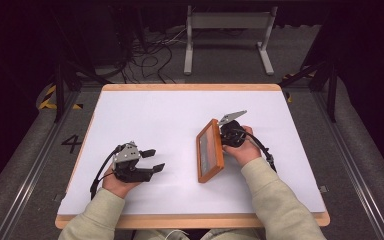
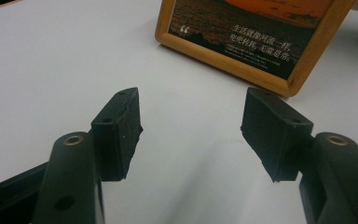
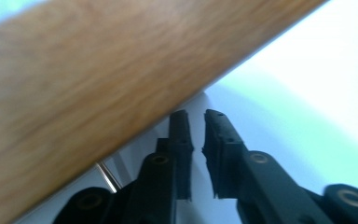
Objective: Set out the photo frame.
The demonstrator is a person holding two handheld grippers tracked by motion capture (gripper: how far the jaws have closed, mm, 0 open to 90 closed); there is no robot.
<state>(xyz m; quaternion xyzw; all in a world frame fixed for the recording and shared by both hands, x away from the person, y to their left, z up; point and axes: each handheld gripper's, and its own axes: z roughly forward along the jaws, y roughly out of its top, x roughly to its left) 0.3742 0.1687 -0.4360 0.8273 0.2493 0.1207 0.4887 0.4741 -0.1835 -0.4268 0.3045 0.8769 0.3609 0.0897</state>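
A wooden picture frame (image 1: 210,151) stands tilted on its edge right of the table's middle. Its picture of a dark landscape with white text faces my left gripper (image 1: 157,159). That gripper rests low at the front left, open and holding nothing, a short way from the frame. In the left gripper view the jaws (image 2: 191,100) are spread wide, with the frame's lower corner (image 2: 251,32) beyond them. My right gripper (image 1: 230,135) sits close behind the frame. Its jaws (image 3: 196,114) are drawn together to a thin slit with nothing between them, under the frame's wooden back (image 3: 98,79). A thin metal rod (image 3: 106,176) runs beside them.
The white tabletop (image 1: 155,115) has a wooden rim. Beyond its far edge a grey metal stand (image 1: 227,22) and loose cables (image 1: 150,55) lie on the dark floor.
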